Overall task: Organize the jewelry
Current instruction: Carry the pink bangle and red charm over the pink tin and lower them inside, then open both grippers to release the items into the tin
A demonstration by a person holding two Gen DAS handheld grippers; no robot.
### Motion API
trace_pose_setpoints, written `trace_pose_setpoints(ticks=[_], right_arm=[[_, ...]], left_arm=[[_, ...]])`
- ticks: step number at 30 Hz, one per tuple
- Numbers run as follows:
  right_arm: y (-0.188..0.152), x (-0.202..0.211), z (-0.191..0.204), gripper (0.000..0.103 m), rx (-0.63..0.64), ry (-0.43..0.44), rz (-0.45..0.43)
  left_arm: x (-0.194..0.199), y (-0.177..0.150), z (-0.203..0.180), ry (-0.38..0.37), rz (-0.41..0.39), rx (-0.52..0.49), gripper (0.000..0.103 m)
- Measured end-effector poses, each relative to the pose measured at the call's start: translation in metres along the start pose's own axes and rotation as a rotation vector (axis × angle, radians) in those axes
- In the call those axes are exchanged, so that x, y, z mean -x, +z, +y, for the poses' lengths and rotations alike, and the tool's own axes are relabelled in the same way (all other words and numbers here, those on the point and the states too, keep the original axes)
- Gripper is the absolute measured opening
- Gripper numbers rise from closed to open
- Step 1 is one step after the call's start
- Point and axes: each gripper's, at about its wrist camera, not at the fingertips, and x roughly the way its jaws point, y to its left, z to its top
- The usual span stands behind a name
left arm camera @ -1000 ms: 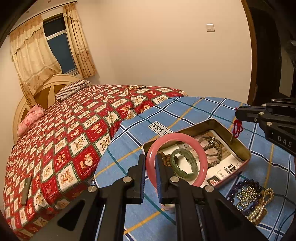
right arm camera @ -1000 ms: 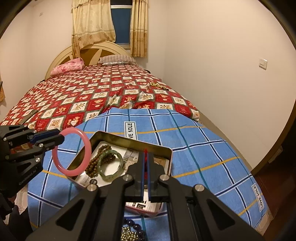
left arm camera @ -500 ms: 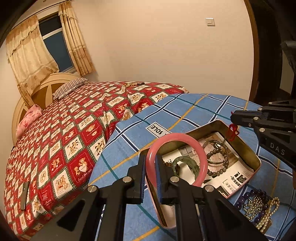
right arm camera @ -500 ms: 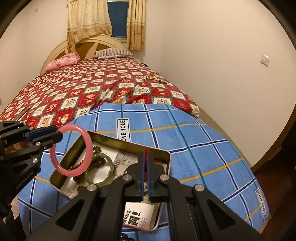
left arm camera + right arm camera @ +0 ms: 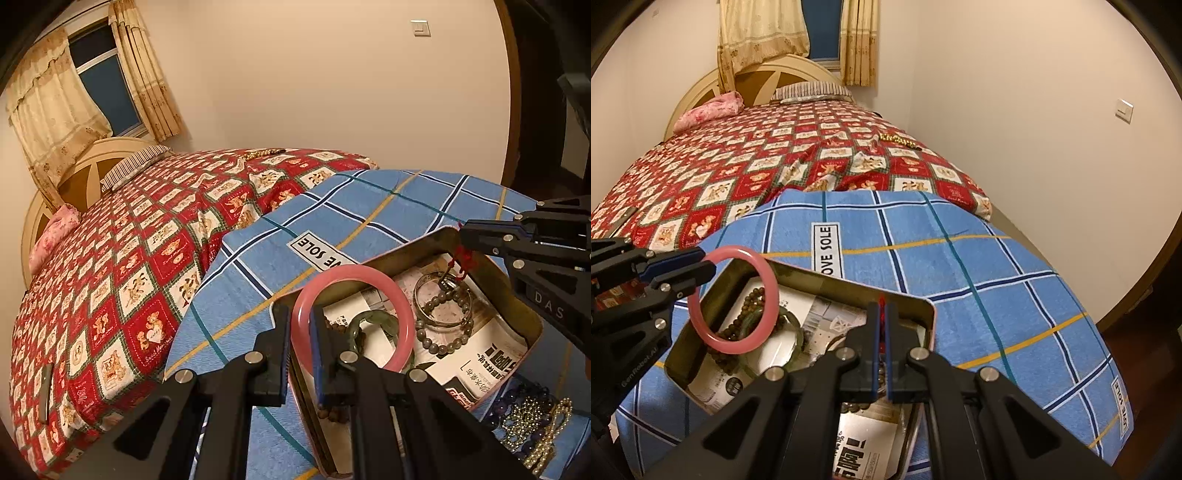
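A bedroom, a blue checked cloth (image 5: 369, 206) spread over the bed's foot with an open tin (image 5: 524, 314) on it. The left gripper (image 5: 300, 343) clamps a pink bangle (image 5: 400, 301) upright over the tin – the right gripper (image 5: 882, 314) pinches a red cord (image 5: 463, 258) above the bracelets inside.

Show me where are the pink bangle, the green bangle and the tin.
pink bangle (image 5: 402, 306): left wrist view, its right side.
green bangle (image 5: 384, 320): left wrist view, its upper arc.
tin (image 5: 812, 277): right wrist view, its far rim.
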Motion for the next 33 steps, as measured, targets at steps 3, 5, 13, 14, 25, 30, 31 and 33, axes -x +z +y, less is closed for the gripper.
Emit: trace_pose_setpoints(ticks=[3, 5, 13, 14, 25, 30, 31, 33], right_arm=[[-0.002, -0.004, 0.001, 0.003, 0.003, 0.000, 0.010], [-0.002, -0.006, 0.001, 0.003, 0.005, 0.002, 0.015], [-0.007, -0.012, 0.005, 0.003, 0.013, 0.006, 0.036], [-0.007, -0.013, 0.005, 0.003, 0.012, 0.006, 0.037], [-0.010, -0.016, 0.004, 0.003, 0.013, 0.005, 0.048], [-0.016, -0.016, 0.004, 0.026, 0.027, -0.032, 0.057], [-0.018, -0.014, 0.001, 0.036, 0.017, -0.027, 0.062], [-0.023, -0.008, -0.002, 0.050, 0.006, -0.018, 0.050]], left_arm=[[-0.003, -0.002, 0.000, -0.001, 0.008, 0.001, 0.009], [-0.005, -0.003, 0.000, -0.001, 0.013, 0.000, 0.009], [-0.012, -0.005, -0.006, -0.008, 0.030, -0.016, 0.010], [-0.013, -0.005, -0.007, -0.008, 0.033, -0.016, 0.010], [-0.013, -0.006, -0.008, -0.009, 0.028, -0.020, 0.011], [0.001, -0.005, -0.006, 0.026, 0.012, -0.015, 0.047], [0.007, -0.006, -0.004, 0.038, -0.003, -0.004, 0.071], [0.021, -0.010, -0.002, 0.056, -0.058, 0.010, 0.084]])
